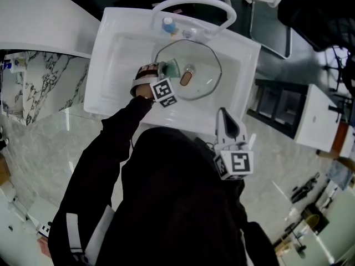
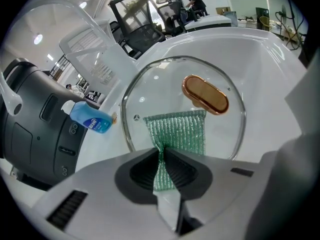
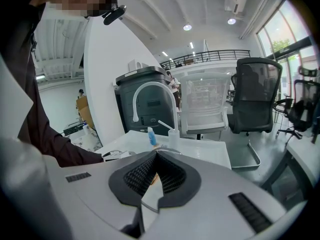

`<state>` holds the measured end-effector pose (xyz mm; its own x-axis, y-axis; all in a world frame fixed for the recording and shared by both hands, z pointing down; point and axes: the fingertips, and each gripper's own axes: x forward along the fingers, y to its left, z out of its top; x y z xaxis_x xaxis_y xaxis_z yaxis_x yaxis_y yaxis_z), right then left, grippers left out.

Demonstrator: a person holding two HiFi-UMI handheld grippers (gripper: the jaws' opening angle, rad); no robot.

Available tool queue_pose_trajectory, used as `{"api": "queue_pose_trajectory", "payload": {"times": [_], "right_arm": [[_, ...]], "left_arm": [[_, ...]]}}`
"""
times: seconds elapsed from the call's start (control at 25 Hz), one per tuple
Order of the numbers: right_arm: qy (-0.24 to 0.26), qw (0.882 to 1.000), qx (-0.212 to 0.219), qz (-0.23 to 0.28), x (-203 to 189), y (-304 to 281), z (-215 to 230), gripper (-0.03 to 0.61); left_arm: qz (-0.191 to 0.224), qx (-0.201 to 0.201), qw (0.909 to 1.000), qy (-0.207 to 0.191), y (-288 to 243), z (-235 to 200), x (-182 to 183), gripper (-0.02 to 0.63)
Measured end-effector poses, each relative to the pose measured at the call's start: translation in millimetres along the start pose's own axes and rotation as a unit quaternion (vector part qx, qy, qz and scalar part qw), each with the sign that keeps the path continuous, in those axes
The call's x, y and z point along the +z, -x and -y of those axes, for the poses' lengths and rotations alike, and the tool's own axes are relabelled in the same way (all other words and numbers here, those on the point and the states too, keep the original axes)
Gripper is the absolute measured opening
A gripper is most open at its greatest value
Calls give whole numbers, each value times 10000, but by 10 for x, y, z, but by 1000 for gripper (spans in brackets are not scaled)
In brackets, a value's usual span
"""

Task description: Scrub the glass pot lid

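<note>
The glass pot lid (image 1: pixel 206 65) lies in the white sink (image 1: pixel 111 49), its copper-brown handle (image 1: pixel 186 78) facing up. My left gripper (image 1: pixel 165 68) reaches over the lid's left part, shut on a green mesh scrub cloth (image 1: pixel 173 66). In the left gripper view the cloth (image 2: pixel 180 134) spreads flat on the lid (image 2: pixel 160 89) just short of the handle (image 2: pixel 205 94), its near end pinched in my left gripper (image 2: pixel 161 160). My right gripper (image 1: pixel 222 113) hovers near the sink's front edge, close to the person's body. In its own view the right gripper (image 3: pixel 156 157) is shut with nothing in it.
A white arched faucet (image 1: pixel 194 3) stands at the sink's back, with a blue soap bottle (image 1: pixel 168 25) and a clear dispenser (image 1: pixel 189 33) beside it. The blue bottle (image 2: pixel 90 119) lies left of the lid. Marble counter (image 1: pixel 39 143) flanks the sink; office chairs stand beyond.
</note>
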<state>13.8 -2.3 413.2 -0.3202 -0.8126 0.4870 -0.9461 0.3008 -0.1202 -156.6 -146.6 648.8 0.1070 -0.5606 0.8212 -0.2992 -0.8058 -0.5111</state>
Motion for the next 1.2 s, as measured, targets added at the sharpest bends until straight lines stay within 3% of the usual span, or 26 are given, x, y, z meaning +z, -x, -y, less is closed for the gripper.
{"api": "queue_pose_trajectory", "payload": {"times": [0.84, 1.2], "right_arm": [[-50, 10000, -32, 25, -58, 82, 12, 3], [-63, 9998, -191, 46, -36, 141, 43, 3]], "left_arm": [[-143, -392, 9985, -347, 29, 553, -98, 43], [-163, -661, 9951, -722, 42, 829, -94, 43]]}}
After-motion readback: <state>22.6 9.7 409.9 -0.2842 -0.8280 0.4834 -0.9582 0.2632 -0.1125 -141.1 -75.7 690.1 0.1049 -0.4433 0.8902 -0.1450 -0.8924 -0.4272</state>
